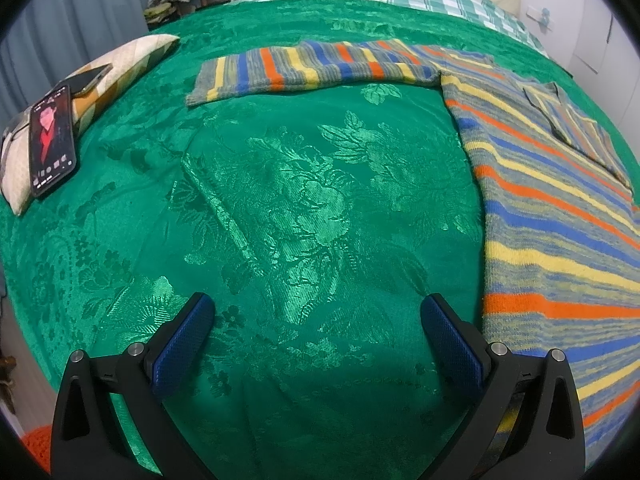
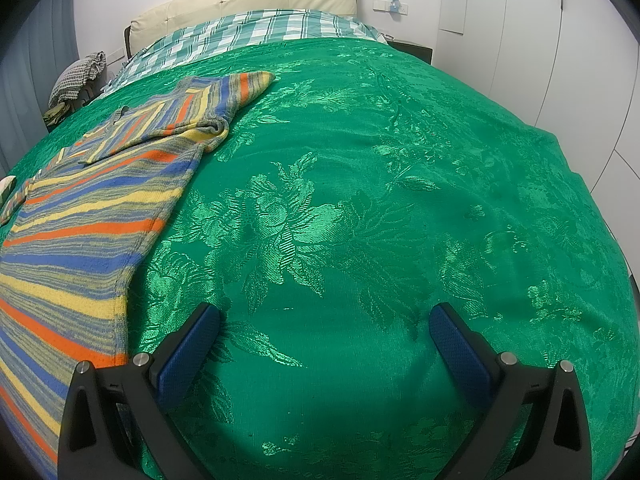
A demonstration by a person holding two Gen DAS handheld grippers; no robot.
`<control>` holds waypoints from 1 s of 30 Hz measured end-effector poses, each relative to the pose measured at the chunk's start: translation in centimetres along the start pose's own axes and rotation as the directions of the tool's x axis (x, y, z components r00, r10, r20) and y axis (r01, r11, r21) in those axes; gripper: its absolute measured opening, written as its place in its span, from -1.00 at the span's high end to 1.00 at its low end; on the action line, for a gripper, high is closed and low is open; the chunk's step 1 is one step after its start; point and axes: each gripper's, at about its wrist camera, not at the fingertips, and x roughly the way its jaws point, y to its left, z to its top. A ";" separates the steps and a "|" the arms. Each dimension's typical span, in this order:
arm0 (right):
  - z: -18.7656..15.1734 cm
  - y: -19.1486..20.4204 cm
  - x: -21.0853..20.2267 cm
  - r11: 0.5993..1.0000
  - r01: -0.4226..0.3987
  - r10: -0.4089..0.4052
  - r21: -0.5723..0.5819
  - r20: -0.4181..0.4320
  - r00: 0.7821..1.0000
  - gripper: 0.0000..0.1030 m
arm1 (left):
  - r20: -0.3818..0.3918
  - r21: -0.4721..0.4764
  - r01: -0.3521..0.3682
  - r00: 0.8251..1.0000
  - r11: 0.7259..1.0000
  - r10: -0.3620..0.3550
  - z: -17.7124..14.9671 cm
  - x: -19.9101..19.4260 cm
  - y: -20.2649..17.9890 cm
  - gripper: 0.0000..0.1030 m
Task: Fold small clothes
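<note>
2 grippers, left [image 1: 318, 312] and right [image 2: 324, 320], hang spread wide, holding nothing. Striped sweater [image 1: 560, 220] lies flat on green bedspread [image 1: 280, 220] between them. Pinch hem corners together, lift evenly, fold towards collar.

So the sweater [image 1: 560, 200] lies flat on the bedspread [image 1: 300, 200], spread over the bed. In the left wrist view it sits off to the right, one sleeve [image 1: 304, 68] stretched out leftward across the far side. The left gripper [image 1: 318, 312] hangs over bare bedspread just left of the sweater's hem. A phone [image 1: 52, 140] rests on a cushion [image 1: 100, 80] at the far left edge — well apart from the sweater. The right gripper [image 2: 324, 320] is over bedspread too, sweater to its left — pillow [image 2: 260, 28] and headboard [image 2: 248, 0] behind.
</note>
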 end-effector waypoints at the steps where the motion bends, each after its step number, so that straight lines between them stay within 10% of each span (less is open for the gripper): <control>1: 0.0 0.0 0.0 1.000 0.000 0.000 0.000 0.000 1.000 -1.00 | -0.018 -0.003 0.010 1.000 1.000 -0.010 0.2 -0.2 0.1 -0.99; 6: 0.0 0.0 0.0 1.000 0.000 0.000 0.000 0.000 1.000 -1.00 | 0.040 -0.126 0.180 0.983 0.975 -0.177 2.7 -3.7 3.7 -0.98; 12: -0.1 -0.1 -0.1 1.000 0.003 -0.003 -0.002 -0.001 1.000 -1.00 | 0.153 -0.430 0.315 0.949 0.846 -0.276 11.5 -2.8 13.5 -0.98; 20: -0.1 -0.3 0.0 1.000 0.011 -0.011 -0.009 -0.004 1.000 -1.00 | 0.007 -0.538 0.245 0.958 0.807 -0.286 18.8 7.9 16.4 -0.61; 22: 0.2 -0.3 0.2 1.000 0.014 -0.014 -0.012 -0.005 1.000 -1.00 | -0.023 -0.530 0.237 0.956 0.814 -0.293 19.0 9.6 15.5 -0.44; 24: 0.3 -0.2 0.2 1.000 0.017 -0.017 -0.014 -0.006 1.000 -1.00 | -0.045 -0.492 0.185 0.970 0.851 -0.237 19.1 10.3 14.8 0.18; 25: 0.3 -0.2 0.2 1.000 0.017 -0.017 -0.014 -0.006 1.000 -1.00 | -0.053 -0.463 0.158 0.977 0.872 -0.205 19.3 10.2 14.3 0.95; 30: 0.4 -0.3 0.2 1.000 0.018 -0.018 -0.015 -0.005 1.000 -1.00 | 0.003 -0.234 0.130 0.991 0.964 -0.133 23.6 4.4 9.0 0.95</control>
